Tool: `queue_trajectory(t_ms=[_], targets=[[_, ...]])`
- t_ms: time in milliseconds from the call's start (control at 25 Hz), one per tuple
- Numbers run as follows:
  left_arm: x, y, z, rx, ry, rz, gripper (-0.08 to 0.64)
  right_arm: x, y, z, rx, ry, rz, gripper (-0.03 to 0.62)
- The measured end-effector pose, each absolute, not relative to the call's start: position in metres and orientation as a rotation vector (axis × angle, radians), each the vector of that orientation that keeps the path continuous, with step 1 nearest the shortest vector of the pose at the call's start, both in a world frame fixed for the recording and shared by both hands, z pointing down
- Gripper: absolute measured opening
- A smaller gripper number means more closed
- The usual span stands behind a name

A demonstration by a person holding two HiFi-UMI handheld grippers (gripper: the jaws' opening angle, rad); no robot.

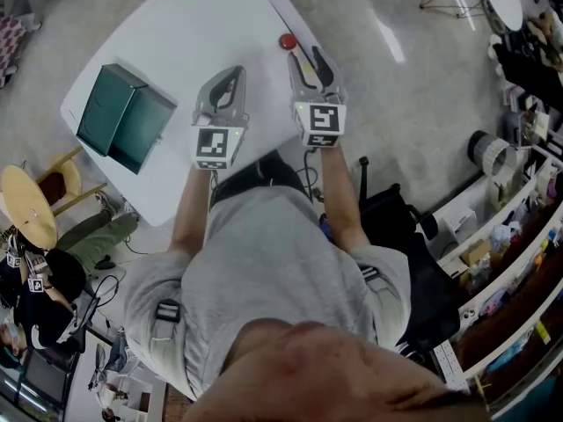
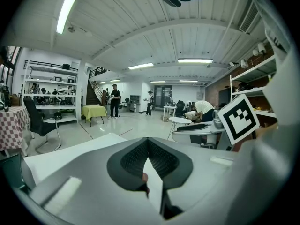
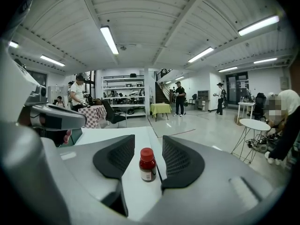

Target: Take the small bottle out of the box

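1. Standing upright on the counter point(image 1: 176, 25), the small bottle point(image 3: 147, 165) is sitting outside the box point(image 1: 123, 117), just ahead of the spread fingers point(image 3: 117, 156) of the right gripper point(image 3: 147, 142), untouched and in line with their gap.
2. The left gripper point(image 2: 147, 144) is keeping its fingers pressed together, and is lying farther from the bottle.

A large hall lies under a white ribbed ceiling point(image 3: 154, 27) hung with long tube lights point(image 3: 108, 39), and its pale polished floor point(image 3: 206, 125) catches their glare. Against the far white wall stand metal shelves point(image 3: 123, 89) and a dark staircase point(image 3: 161, 92), with a yellow-clothed table point(image 3: 161, 108), a checked-cloth table point(image 3: 91, 111), a black office chair point(image 3: 111, 114) and a small round white table point(image 3: 254, 123) nearer. A white worktable point(image 1: 176, 25) stands on the same floor, and crowded shelving point(image 1: 519, 271) lines one side.
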State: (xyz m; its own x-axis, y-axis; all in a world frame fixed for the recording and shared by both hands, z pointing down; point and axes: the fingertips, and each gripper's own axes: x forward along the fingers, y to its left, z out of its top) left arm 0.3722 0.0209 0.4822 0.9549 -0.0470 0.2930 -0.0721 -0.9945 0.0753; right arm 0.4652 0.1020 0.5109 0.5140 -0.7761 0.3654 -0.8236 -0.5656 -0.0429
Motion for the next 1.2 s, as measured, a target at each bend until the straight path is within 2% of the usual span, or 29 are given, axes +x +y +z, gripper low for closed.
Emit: queue_trajectory(t_ms=[1200], targets=[[0.267,0.074,0.381,3.118,0.05,0.225,0.012,0.35,0.201,0.407,2.782,-1.164,0.276,0.097]])
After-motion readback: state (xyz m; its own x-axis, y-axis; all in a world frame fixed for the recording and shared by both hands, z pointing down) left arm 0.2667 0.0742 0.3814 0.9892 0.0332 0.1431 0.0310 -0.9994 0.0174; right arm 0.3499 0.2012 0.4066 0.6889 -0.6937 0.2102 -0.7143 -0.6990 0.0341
